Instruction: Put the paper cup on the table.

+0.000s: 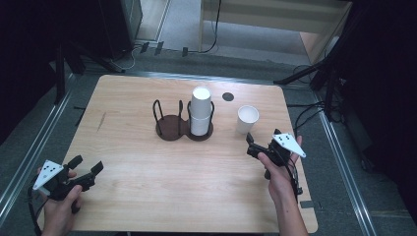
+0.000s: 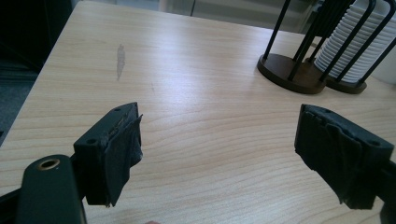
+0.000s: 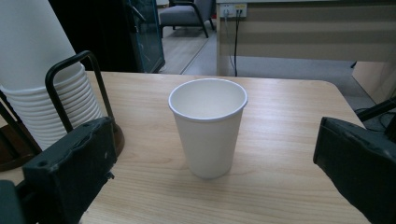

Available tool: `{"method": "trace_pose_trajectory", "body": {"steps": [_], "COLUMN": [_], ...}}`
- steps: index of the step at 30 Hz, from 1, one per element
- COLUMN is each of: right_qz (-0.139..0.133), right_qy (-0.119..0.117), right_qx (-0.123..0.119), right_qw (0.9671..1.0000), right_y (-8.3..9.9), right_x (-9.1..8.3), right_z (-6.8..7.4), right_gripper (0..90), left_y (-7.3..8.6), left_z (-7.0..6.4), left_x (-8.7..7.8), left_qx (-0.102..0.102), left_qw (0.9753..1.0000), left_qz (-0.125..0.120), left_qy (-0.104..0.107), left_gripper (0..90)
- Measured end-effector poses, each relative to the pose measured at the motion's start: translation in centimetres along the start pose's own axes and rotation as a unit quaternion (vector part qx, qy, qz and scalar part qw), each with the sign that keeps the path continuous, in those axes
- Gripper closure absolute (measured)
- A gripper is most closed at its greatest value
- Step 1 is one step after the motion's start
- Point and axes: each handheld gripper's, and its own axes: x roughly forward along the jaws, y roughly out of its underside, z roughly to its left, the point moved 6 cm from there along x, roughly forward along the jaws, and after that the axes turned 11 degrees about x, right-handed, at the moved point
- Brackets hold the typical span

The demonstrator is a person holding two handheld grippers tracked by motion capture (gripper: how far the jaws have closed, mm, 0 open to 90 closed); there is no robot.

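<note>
right tool point(image 3: 210, 158) gapes wide just short of the lone cup point(image 3: 208, 126), ungrasped; stack point(image 1: 200, 110) sits in the holder point(image 1: 184, 125), left tool point(image 2: 233, 149) wide and idle.

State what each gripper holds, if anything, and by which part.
Nothing is held. The left gripper is open over bare table. The right gripper is open too, facing the single paper cup without touching it.

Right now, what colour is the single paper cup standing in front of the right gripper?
White, the single paper cup, inside and out; clearest in the right gripper view.
</note>
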Motion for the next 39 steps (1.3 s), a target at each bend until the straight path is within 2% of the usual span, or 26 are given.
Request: {"method": "trace_pose_trajectory", "body": {"steps": [8,26,39], "right_qz": [-0.005,-0.017,-0.018], "right_qy": [0.003,0.024,0.04], "right_qx": [-0.001,0.001,-0.003], "right_qw": [1.0,0.9996,0.999], "right_y": [0.1,0.2,0.8], "right_x": [-1.6,-5.1,-6.9], "right_z": [-0.7,-3.3,-5.0], "right_gripper": [0.0,0.0,0.0], "left_y": [0.0,0.0,0.0], "left_z": [0.0,0.0,0.0], "left_x": [0.0,0.0,0.0], "left_qx": [0.0,0.0,0.0], "left_qw": [1.0,1.0,1.0], "left_qz": [0.0,0.002,0.002], "left_qy": [0.0,0.0,-0.001], "left_gripper": [15.4,15.4,15.4]}}
